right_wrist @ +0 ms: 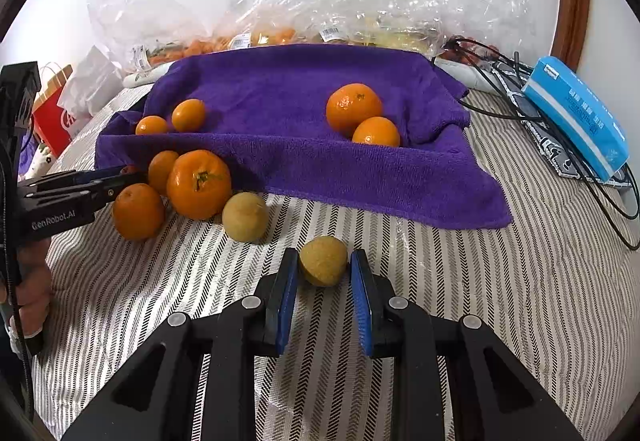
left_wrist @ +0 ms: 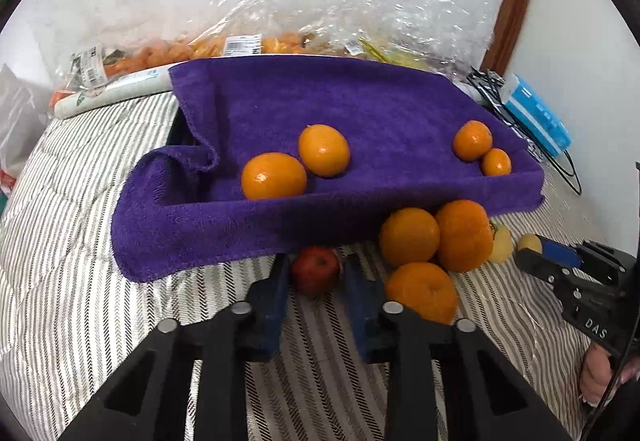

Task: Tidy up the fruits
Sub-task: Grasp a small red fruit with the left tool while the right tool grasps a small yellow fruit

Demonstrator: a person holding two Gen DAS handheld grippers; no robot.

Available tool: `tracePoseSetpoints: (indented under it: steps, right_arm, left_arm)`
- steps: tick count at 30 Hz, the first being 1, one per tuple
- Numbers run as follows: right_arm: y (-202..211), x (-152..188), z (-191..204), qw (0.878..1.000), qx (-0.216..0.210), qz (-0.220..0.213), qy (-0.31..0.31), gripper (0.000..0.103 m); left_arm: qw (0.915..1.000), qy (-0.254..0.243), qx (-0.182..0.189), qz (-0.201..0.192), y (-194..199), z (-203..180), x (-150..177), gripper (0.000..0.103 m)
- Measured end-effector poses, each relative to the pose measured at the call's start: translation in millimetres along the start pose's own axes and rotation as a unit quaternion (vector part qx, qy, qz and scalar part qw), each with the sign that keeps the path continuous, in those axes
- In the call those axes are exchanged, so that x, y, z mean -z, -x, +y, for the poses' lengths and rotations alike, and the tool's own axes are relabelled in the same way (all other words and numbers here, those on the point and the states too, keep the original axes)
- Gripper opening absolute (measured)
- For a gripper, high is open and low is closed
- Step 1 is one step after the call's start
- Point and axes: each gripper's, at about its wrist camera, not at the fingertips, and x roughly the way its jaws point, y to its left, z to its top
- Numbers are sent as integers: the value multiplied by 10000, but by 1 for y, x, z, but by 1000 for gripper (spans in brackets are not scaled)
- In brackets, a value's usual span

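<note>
The left tool (left_wrist: pixel 316 273) is clamped on a small red fruit (left_wrist: pixel 315 270), both blue pads against its sides, right at the near hem of the purple towel (left_wrist: pixel 360 101). Over on the other side, the right tool (right_wrist: pixel 324 267) is clenched on a small yellow fruit (right_wrist: pixel 323 260), just in front of that same towel's near edge, on the striped bedcover (right_wrist: pixel 520 301).

On the towel sit four oranges: a pair (left_wrist: pixel 296 163) toward its left in the left wrist view, and another pair (left_wrist: pixel 480 147) by its right corner. Against the towel's near edge lies a cluster of three bigger oranges (left_wrist: pixel 436 241), touching one another, with a pale yellow fruit (right_wrist: pixel 245 216) just beside them.

Behind the towel, crinkled clear bags (right_wrist: pixel 320 21) hold more produce. Off the towel's right corner rests a blue box (right_wrist: pixel 580 117) with black cables (right_wrist: pixel 520 113).
</note>
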Motion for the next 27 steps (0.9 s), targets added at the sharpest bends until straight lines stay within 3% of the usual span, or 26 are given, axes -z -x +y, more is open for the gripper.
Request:
tracePoseSetpoints:
  steps: [8, 16, 24, 27]
  right_arm:
    - [1, 0, -2, 10000, -43, -45, -68, 26]
    - [11, 1, -12, 9989, -61, -306, -348, 26]
    - [21, 4, -23, 9959, 185, -541, -695, 26]
    - [24, 6, -27, 9947, 26, -496, -901, 26]
  left_arm:
    - [9983, 411, 362, -177, 7, 15, 3, 24]
    - [9981, 329, 400, -333, 15, 11, 6, 24]
    - [9957, 382, 634, -553, 29, 11, 5, 24]
    - [9945, 428, 736, -609, 33, 11, 4, 24]
